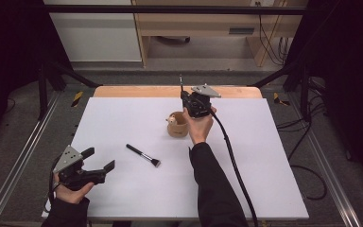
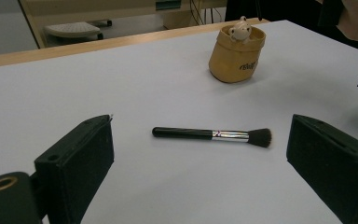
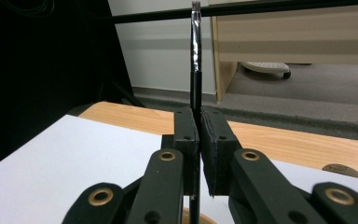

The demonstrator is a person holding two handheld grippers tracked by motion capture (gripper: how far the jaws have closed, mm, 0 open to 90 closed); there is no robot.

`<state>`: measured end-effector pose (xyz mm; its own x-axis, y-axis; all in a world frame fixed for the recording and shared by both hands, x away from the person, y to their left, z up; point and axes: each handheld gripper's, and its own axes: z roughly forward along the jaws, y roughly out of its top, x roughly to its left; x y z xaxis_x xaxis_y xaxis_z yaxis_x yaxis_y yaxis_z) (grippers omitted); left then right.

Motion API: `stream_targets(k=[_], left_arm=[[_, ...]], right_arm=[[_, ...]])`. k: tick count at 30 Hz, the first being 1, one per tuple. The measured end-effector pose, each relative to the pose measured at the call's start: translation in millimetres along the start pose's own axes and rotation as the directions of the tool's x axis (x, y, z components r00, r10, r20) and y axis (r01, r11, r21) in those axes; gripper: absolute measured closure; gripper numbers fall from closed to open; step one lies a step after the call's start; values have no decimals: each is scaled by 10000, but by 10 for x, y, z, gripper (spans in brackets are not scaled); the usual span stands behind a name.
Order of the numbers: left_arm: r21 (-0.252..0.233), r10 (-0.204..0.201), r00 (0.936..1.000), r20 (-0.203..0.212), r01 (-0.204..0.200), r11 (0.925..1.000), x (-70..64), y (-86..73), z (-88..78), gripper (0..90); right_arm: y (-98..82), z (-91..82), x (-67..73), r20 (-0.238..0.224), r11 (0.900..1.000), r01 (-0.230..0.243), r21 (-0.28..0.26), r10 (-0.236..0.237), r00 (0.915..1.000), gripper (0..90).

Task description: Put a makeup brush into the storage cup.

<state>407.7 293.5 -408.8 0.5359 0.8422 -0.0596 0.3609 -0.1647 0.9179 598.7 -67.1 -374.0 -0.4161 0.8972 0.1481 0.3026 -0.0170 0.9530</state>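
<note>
right gripper [image 3: 199, 135] jaws pinch a thin black stick [image 3: 196, 60], possibly a brush, upright; left gripper [image 2: 200, 163] wide open, empty.

The brush [image 2: 212, 135] between the open left fingers [image 2: 77, 163] has a glossy black handle, a shiny metal ferrule and soft dark bristles. Beyond it, the pouch [image 2: 235, 56] looks matt tan.

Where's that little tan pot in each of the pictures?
High view: tan pot at the table's centre.
Left gripper view: upper right, beyond the black brush.
Right gripper view: probably the tan rim at the bottom edge, under the thin brush.
Shared landmark: the table's wooden far edge.
</note>
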Motion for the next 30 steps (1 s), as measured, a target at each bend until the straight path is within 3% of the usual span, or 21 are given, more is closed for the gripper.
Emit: stream_targets(k=[30], left_arm=[[-54, -12, 10000, 19, 12, 10000, -1, 2, -12, 66]], right_arm=[[-292, 233, 95, 42, 9950, 169, 983, -174, 9998, 857]])
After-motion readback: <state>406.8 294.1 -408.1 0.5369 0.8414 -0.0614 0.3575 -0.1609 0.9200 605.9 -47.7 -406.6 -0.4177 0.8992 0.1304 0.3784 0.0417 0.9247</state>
